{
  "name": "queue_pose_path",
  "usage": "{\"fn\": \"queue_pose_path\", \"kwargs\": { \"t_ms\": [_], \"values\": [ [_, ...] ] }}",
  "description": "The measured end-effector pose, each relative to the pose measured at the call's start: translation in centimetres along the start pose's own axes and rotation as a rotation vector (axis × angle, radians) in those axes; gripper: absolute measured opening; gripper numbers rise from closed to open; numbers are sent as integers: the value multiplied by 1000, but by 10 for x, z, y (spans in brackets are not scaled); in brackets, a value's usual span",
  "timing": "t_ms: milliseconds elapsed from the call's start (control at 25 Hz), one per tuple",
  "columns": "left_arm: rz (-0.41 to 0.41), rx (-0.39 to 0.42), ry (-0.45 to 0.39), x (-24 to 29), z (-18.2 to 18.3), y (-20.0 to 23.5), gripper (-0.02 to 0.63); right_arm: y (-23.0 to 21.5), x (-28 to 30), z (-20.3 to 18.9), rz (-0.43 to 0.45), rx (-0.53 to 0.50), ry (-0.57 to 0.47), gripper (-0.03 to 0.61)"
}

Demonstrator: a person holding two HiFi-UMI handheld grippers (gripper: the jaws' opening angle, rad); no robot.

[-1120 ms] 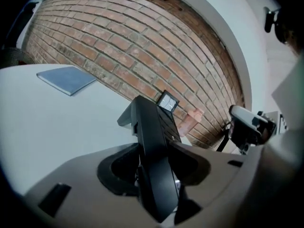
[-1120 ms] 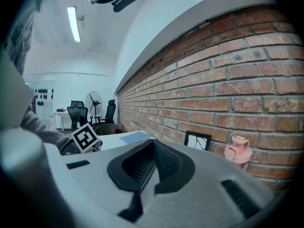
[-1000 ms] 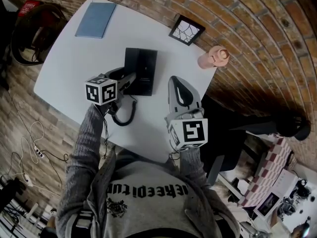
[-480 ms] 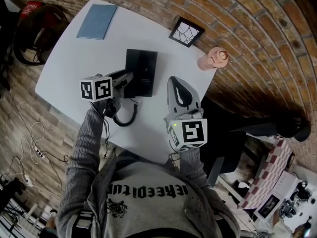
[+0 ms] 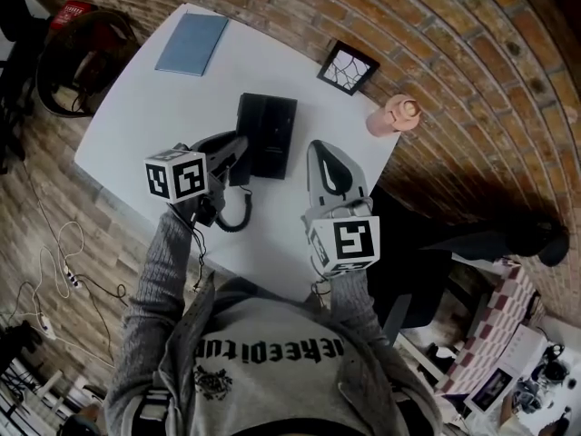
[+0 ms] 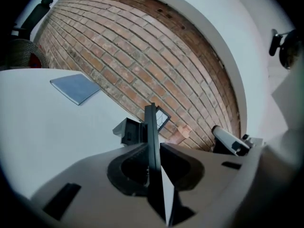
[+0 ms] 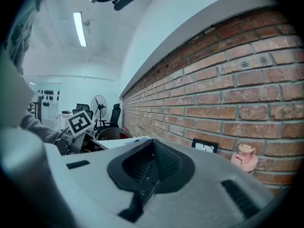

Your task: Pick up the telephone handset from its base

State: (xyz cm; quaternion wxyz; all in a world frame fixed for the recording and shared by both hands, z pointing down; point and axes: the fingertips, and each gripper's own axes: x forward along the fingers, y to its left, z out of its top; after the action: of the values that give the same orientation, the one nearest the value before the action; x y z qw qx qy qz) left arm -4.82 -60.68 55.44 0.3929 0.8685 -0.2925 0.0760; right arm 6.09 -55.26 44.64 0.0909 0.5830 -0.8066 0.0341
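The black telephone base (image 5: pixel 270 134) lies in the middle of the white table (image 5: pixel 136 116). My left gripper (image 5: pixel 232 147) is at the base's left edge, and its jaws have just been closing. In the left gripper view the black handset (image 6: pixel 151 127) stands edge-on between the jaws, and the left gripper (image 6: pixel 153 148) is shut on it, above the base (image 6: pixel 126 131). The coiled cord (image 5: pixel 232 214) hangs down to the table below that gripper. My right gripper (image 5: pixel 332 165) hovers to the right of the base, shut and holding nothing (image 7: pixel 151 167).
A blue notebook (image 5: pixel 192 44) lies at the table's far left. A small picture frame (image 5: pixel 349 66) and a pink bottle (image 5: pixel 395 114) stand along the brick wall side. A chair with a red item (image 5: pixel 82 57) sits off the table's left edge.
The left gripper's jaws have closed on the handset and that hand has risen with it, away from the base. The right gripper has stayed where it was.
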Motion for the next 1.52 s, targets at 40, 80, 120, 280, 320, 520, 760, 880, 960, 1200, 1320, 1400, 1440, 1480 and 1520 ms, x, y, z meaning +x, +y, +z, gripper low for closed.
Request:
{"fn": "queue_pose_path", "kwargs": {
  "t_ms": [40, 80, 120, 280, 320, 520, 760, 880, 960, 1200, 1320, 1400, 1440, 1480, 1520],
  "values": [
    [-3, 6, -17, -6, 3, -5, 72, 3, -1, 3, 4, -4, -5, 3],
    [-7, 15, -33, -13, 6, -10, 72, 5, -3, 5, 7, -8, -10, 3],
    [-9, 28, -47, -19, 9, -16, 72, 8, -5, 8, 10, -12, -15, 3],
    [-6, 92, -106, -45, 19, -37, 72, 16, -12, 20, 19, -22, -38, 3],
    [-2, 105, -125, -52, 22, -42, 72, 18, -14, 23, 21, -26, -45, 3],
    [34, 174, -209, -85, 32, -65, 72, 30, -27, 38, 34, -41, -75, 3],
    [95, 238, -271, -121, 37, -85, 71, 45, -43, 56, 50, -66, -109, 3],
    [117, 254, -313, -137, 40, -93, 72, 50, -50, 62, 52, -73, -124, 3],
    [133, 261, -345, -149, 42, -97, 72, 54, -55, 67, 54, -79, -133, 3],
    [184, 292, -432, -188, 44, -114, 72, 67, -76, 80, 63, -102, -159, 3],
    [210, 306, -472, -207, 45, -121, 72, 72, -86, 86, 64, -110, -169, 3],
    [227, 316, -494, -219, 44, -126, 72, 75, -93, 90, 63, -114, -177, 3],
    [235, 320, -504, -225, 42, -128, 72, 77, -97, 91, 62, -116, -182, 3],
    [243, 323, -512, -230, 41, -131, 72, 78, -101, 92, 61, -117, -186, 3],
    [249, 325, -521, -236, 40, -134, 72, 79, -106, 93, 59, -118, -191, 3]
  ]
}}
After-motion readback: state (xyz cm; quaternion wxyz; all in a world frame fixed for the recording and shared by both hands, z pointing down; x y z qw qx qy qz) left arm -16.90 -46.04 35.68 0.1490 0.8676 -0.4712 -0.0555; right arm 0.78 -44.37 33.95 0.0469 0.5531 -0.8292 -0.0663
